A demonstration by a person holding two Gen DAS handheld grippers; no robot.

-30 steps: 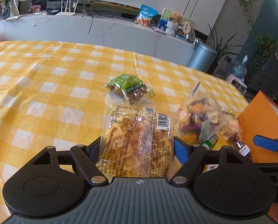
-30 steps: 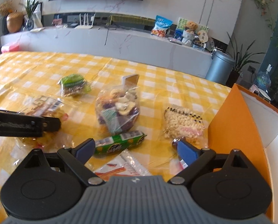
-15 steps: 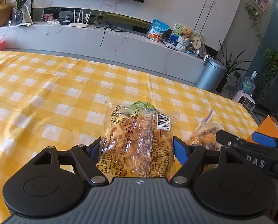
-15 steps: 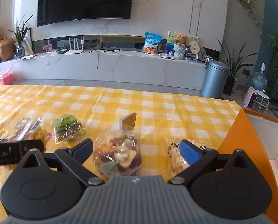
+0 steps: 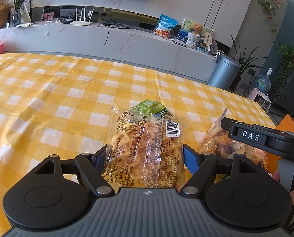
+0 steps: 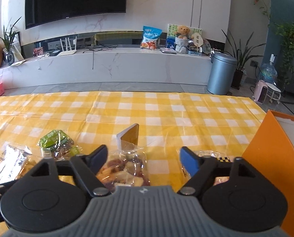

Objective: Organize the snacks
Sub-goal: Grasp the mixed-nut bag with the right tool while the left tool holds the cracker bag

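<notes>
Your left gripper (image 5: 144, 158) clamped the clear wrapped packet of yellow crackers (image 5: 145, 150) between both pads, tilted down above the yellow checked tablecloth (image 5: 48, 98). Your right gripper (image 6: 143, 161) was closing around the clear bag of mixed dried fruit (image 6: 125, 171), pads not yet pressing. The orange box (image 6: 273, 158) stood just right; open cloth stretched ahead.

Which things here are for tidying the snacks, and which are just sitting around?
For the job:
- yellow snack packet, held in the left tool
- mixed snack bag, right tool closing on it
- green packet
- orange box

Just sitting around:
- teddy bear
- bin
- blue bag on the shelf
</notes>
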